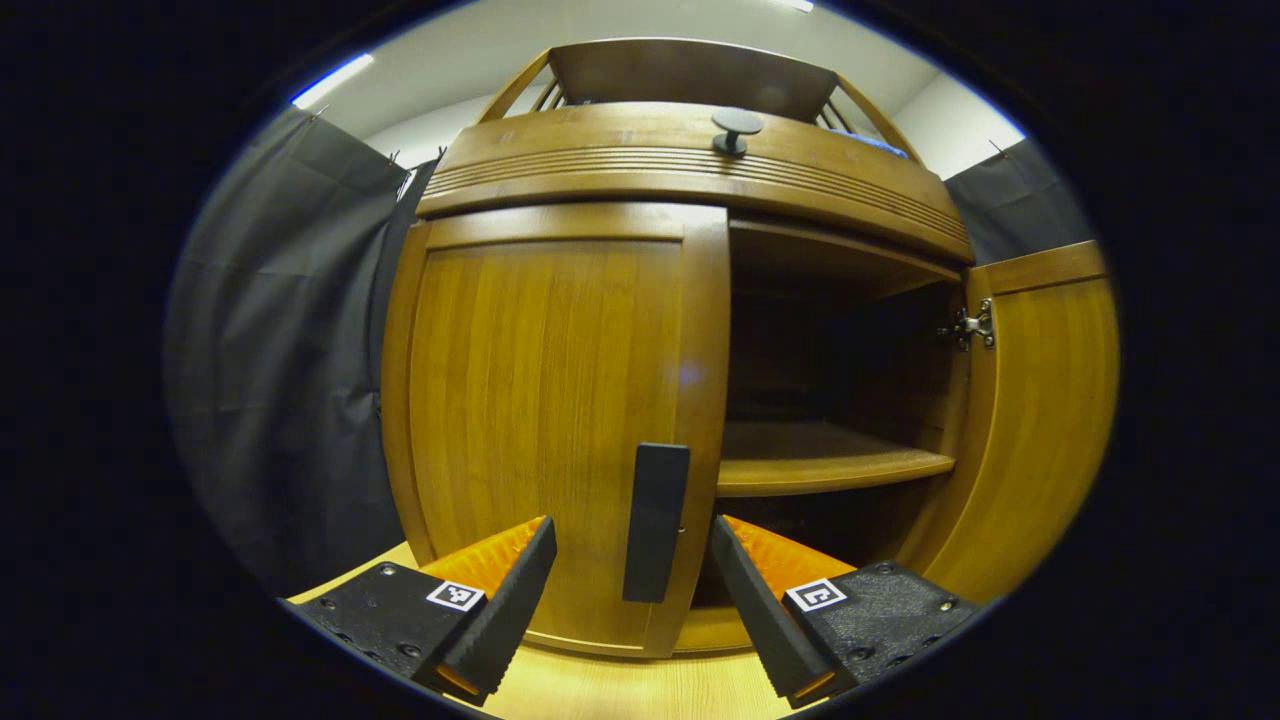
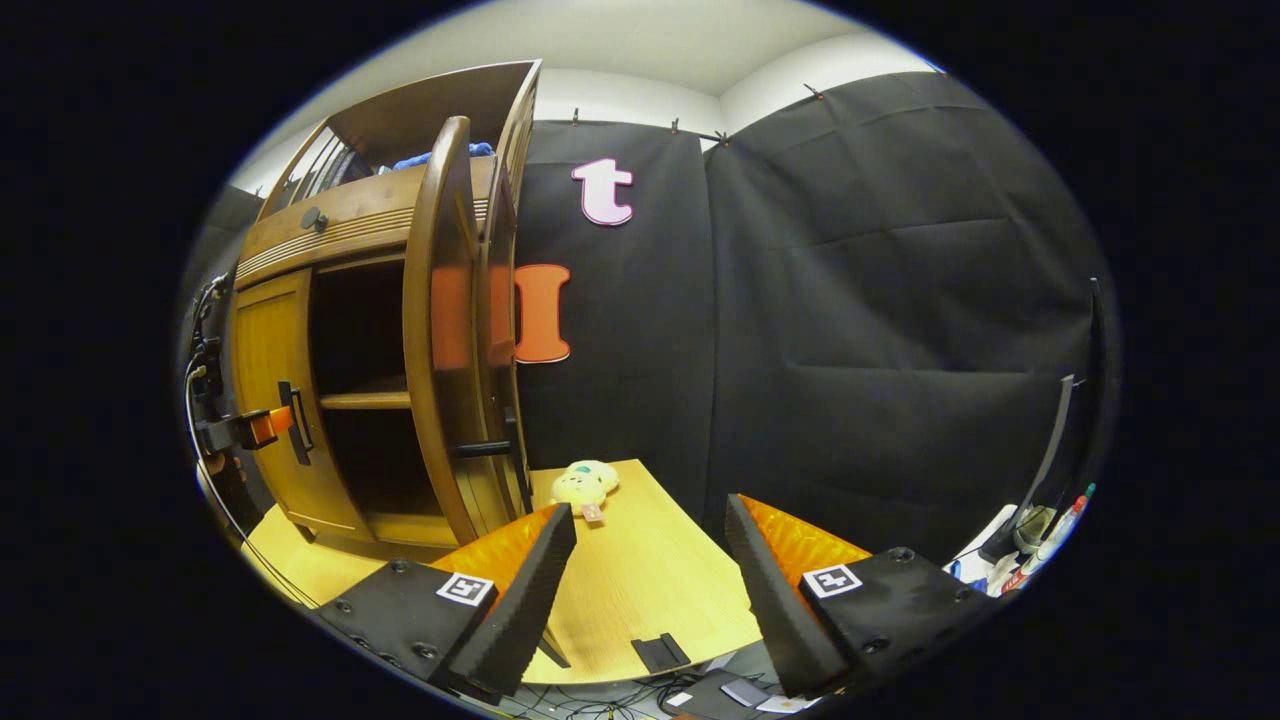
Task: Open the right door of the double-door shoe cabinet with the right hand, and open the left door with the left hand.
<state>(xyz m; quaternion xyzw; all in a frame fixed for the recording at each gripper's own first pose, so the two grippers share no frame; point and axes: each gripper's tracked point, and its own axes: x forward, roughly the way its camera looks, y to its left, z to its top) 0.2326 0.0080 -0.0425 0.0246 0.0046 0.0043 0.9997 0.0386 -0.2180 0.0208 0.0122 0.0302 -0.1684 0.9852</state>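
1. In the left gripper view, the left gripper [image 1: 632, 600] has its jaws wide apart, with nothing between the pads.
2. The black handle [image 1: 656, 521] of the left door [image 1: 545, 400] stands upright in the gap between the two fingers, a little nearer the right finger; whether the fingers touch it I cannot tell.
3. The left door is closed, flat against the front of the shoe cabinet [image 1: 690, 165].
4. Beyond the right finger, the right door [image 1: 1040, 420] is swung open, with a metal hinge [image 1: 972, 325] on its inner edge.
5. Above the right finger, the open compartment shows a wooden shelf [image 1: 830, 460].
6. In the right gripper view, the right gripper [image 2: 650, 590] also has its jaws wide apart and holds nothing.
7. The cabinet stands beyond and to the left of the left finger, the open right door seen edge-on.
8. Ahead of the jaws, near the left finger, a small plush toy [image 2: 585, 485] lies on the wooden table [image 2: 650, 580].
9. Far left in this view, the other gripper is at the handle of the left door.
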